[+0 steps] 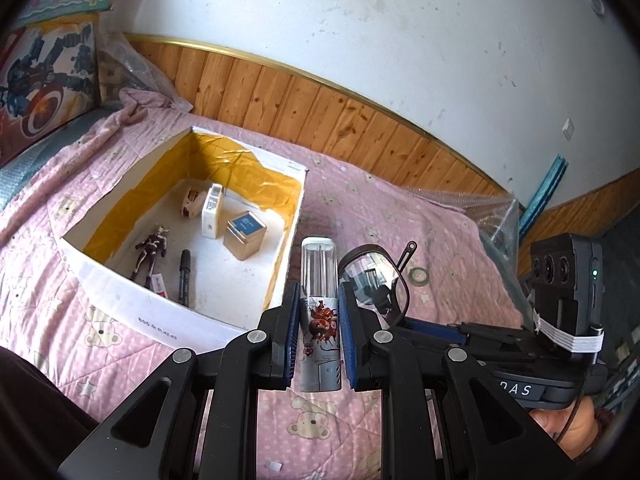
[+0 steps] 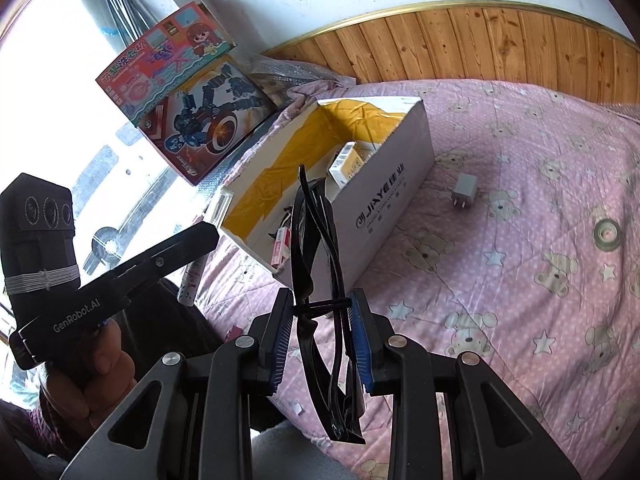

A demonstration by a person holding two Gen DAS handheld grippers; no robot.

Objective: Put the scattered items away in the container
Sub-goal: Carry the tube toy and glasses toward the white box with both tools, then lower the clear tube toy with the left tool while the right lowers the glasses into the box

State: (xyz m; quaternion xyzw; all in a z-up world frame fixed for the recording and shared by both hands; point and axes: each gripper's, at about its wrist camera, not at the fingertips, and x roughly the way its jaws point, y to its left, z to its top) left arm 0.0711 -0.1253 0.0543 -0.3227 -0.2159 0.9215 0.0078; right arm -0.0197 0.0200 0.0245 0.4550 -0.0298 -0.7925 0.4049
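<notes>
- Container: white cardboard box (image 1: 132,300) with yellow lining, open top, on the pink bedspread (image 1: 60,340). It sits ahead and left of my left gripper (image 1: 319,320), ahead of my right gripper (image 2: 322,336).
- In the box: figurine (image 1: 150,250), black marker (image 1: 184,276), gold tin (image 1: 245,236), white pack (image 1: 211,216); a beige item behind that I can't identify.
- Left gripper: jaws closed tight on a clear-capped printed tube (image 1: 320,312), which lies lengthwise between the pads and pokes out forward, just right of the box's near corner.
- Right gripper: jaws part closed, clamping folded black glasses (image 2: 320,280). The frame stands on edge between the pads.
- Still on the bedspread to the right gripper's front-right: white charger plug (image 2: 464,190) just beside the box, tape roll (image 2: 607,234) further out.
- Toy boxes (image 2: 200,120) stacked beyond the container.
</notes>
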